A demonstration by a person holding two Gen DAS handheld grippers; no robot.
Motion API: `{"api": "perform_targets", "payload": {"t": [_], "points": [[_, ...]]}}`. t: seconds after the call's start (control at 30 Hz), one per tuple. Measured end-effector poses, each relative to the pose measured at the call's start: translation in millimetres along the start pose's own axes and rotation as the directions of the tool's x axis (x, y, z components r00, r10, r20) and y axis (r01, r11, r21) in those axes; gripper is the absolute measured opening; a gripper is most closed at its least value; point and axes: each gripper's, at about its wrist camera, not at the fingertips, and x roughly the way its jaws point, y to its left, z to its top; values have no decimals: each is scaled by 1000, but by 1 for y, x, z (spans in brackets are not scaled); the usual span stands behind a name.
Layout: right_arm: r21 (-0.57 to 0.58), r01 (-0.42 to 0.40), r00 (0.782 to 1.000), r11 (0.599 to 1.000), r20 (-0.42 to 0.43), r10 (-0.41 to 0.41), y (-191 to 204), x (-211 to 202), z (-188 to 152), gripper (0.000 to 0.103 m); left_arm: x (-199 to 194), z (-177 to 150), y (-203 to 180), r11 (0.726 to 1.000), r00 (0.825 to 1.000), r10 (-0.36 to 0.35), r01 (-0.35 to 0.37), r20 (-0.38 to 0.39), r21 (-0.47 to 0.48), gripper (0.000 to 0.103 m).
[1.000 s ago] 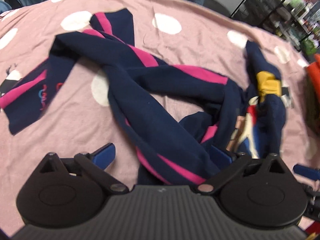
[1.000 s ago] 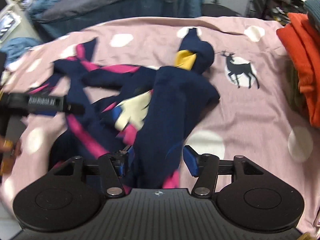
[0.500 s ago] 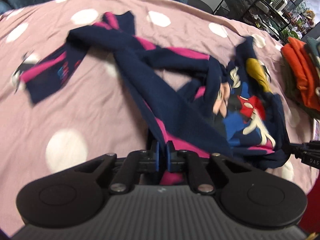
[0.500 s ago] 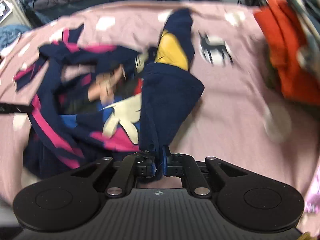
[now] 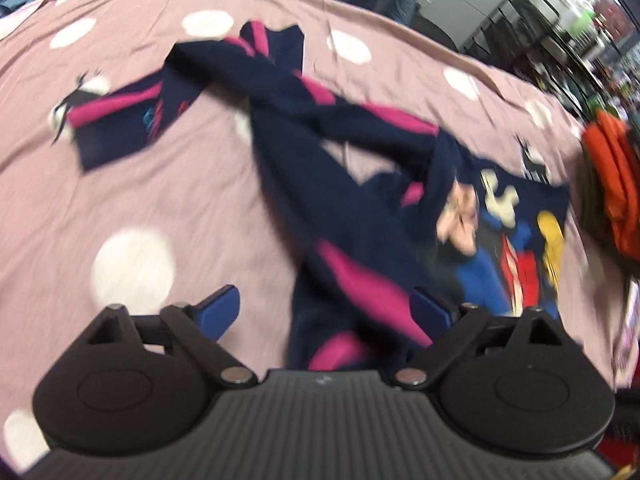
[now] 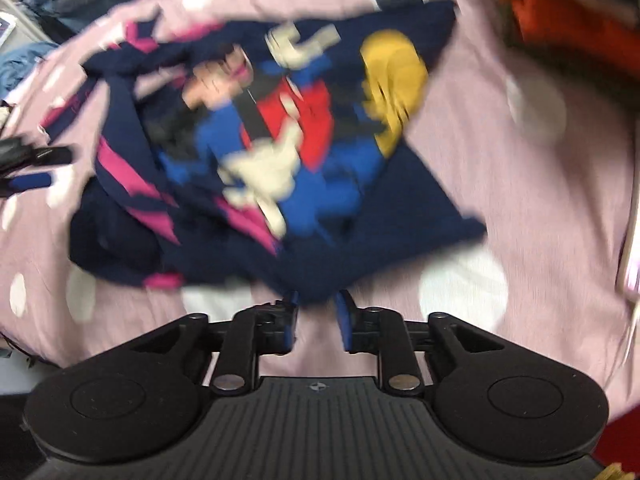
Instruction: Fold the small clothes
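A small navy garment (image 5: 320, 184) with pink stripes and a cartoon print lies crumpled on the pink dotted sheet (image 5: 140, 200). Its sleeves are twisted across each other toward the far left. My left gripper (image 5: 326, 308) is open, jaws wide apart, with the garment's near hem lying between them. In the right wrist view the printed front (image 6: 288, 132) faces up and is spread wider. My right gripper (image 6: 318, 312) is slightly open, its blue pads (image 6: 292, 320) just at the garment's near edge. Both views are motion-blurred.
A stack of orange folded clothes (image 5: 612, 184) sits at the sheet's right edge; it also shows in the right wrist view (image 6: 568, 8). Shelving (image 5: 560, 20) stands beyond the bed. The left gripper's tip (image 6: 32, 160) shows at the left edge.
Both grippers were shut on the garment half a second ago and have now opened, letting go of it. The printed body has spread out flatter on the sheet.
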Motion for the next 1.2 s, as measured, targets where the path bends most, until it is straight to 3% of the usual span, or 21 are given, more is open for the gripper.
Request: {"api": "perform_targets", "payload": {"t": [0.1,0.13,0.2,0.23,0.27,0.3,0.37,0.53,0.7,0.8,0.9,1.0,1.1,1.2], "points": [[-23,-11,998,1000,61,13,8,-13,8,57,34,21,-4,997,997,-53,50,-58,-65,98],[-22,-17,997,1000,71,18,9,-16,8,57,46,26,-5,996,996,-38,32,-83,-80,95],[-24,-26,997,999,76,27,10,-19,7,57,62,28,-7,995,994,-24,13,-108,-98,68],[-30,-25,997,999,78,28,10,-20,5,57,64,29,-8,993,993,-48,36,-104,-111,37],[-38,-22,997,999,78,25,12,-20,3,57,60,28,-11,992,994,-56,45,-90,-117,26],[-43,-18,997,999,78,21,14,-18,2,57,53,27,-14,993,996,-60,53,-63,-106,24],[-37,-9,996,999,84,12,12,-21,1,57,33,22,-17,994,996,-88,87,-16,-67,9],[-38,-5,995,999,97,9,5,-16,8,57,-22,-9,16,985,992,-122,124,22,-119,5],[-94,-62,992,994,103,71,11,-8,37,57,-52,-52,63,986,996,-67,57,-58,-158,5],[-163,-82,985,983,135,104,24,-1,73,59,-54,-72,70,985,994,-45,27,-102,-167,5],[-268,-96,976,959,164,143,46,13,120,75,-44,-91,74,984,986,-16,-14,-165,-180,5],[-382,-101,968,919,176,180,78,31,165,78,-37,-108,75,982,977,-9,-32,-215,-188,5],[-529,-173,958,831,104,266,119,53,194,79,-41,-118,70,982,981,12,-48,-196,-182,5],[-727,-266,939,633,-48,340,166,78,196,82,-45,-123,75,966,982,12,-60,-188,-252,5]]}}
